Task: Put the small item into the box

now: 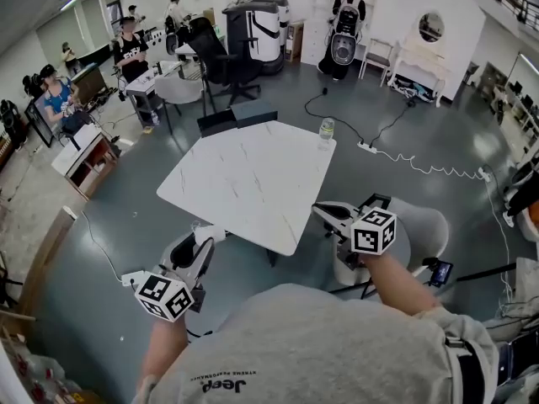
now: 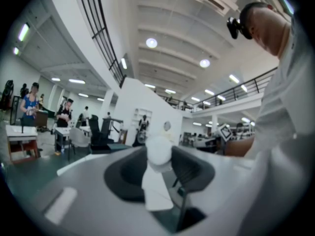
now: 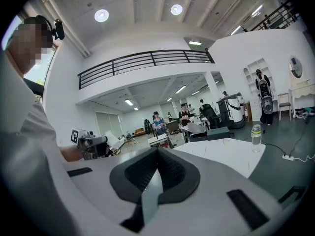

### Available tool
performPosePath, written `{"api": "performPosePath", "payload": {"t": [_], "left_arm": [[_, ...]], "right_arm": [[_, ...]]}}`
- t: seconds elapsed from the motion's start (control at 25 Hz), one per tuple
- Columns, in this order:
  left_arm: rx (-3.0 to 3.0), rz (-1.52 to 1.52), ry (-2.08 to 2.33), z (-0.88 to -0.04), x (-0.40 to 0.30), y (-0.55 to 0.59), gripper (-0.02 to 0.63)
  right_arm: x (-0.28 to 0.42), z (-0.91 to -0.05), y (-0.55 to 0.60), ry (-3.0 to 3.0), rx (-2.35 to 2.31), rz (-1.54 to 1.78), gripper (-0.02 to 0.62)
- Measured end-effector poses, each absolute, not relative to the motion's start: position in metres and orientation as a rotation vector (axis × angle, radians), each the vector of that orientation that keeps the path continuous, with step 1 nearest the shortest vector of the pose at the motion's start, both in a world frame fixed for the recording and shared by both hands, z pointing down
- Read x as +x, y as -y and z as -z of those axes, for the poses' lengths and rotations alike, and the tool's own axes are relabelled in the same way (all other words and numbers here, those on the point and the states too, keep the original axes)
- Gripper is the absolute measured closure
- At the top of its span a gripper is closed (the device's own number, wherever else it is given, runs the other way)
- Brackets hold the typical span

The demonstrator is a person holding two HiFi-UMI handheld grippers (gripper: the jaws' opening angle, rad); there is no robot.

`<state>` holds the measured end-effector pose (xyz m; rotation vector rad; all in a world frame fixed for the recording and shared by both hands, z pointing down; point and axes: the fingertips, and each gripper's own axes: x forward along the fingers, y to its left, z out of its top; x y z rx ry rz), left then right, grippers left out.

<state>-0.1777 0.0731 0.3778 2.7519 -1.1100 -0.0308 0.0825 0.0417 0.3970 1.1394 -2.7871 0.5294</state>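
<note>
My left gripper (image 1: pixel 205 239) is shut on a small white item (image 2: pixel 158 154), which has a rounded top and a tapering, paper-like lower part. In the head view this item (image 1: pixel 209 233) shows as a pale bit at the tip, held low over the floor just short of the white marble table (image 1: pixel 253 183). In the left gripper view my left gripper (image 2: pixel 160 167) has its dark pads on either side of the item. My right gripper (image 1: pixel 325 213) hovers by the table's near right edge. In its own view my right gripper (image 3: pixel 156 177) has its jaws together, with only a thin pale strip between them. No box is in view.
A clear water bottle (image 1: pixel 326 130) stands on the table's far corner. Dark chairs (image 1: pixel 236 118) stand behind the table, and a white rounded seat (image 1: pixel 425 225) is at the right. A power strip with cables (image 1: pixel 367 147) lies on the floor. Several people stand at desks farther back.
</note>
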Motion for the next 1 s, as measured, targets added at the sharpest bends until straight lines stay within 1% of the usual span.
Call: {"api": "performPosePath", "payload": {"t": [0.2,0.52,0.76,1.0], "left_arm": [[2.743,0.042,1.126,-0.381,-0.199,-0.057,0.449],[2.723,0.035,1.152,-0.386,-0.207,-0.036,0.449],[2.704,0.002,1.167,-0.390,-0.189,-0.011,0.449],[2.664,-0.033,1.275,-0.395,-0.157,0.039,0.449]], "right_arm": [[0.067,-0.396,-0.024,2.778,1.141,-0.523,0.588],[0.070,-0.406,-0.001,2.761,1.138,-0.548,0.588],[0.088,-0.417,0.030,2.779,1.117,-0.590,0.588],[0.116,-0.435,0.096,2.827,1.011,-0.629,0.588]]}}
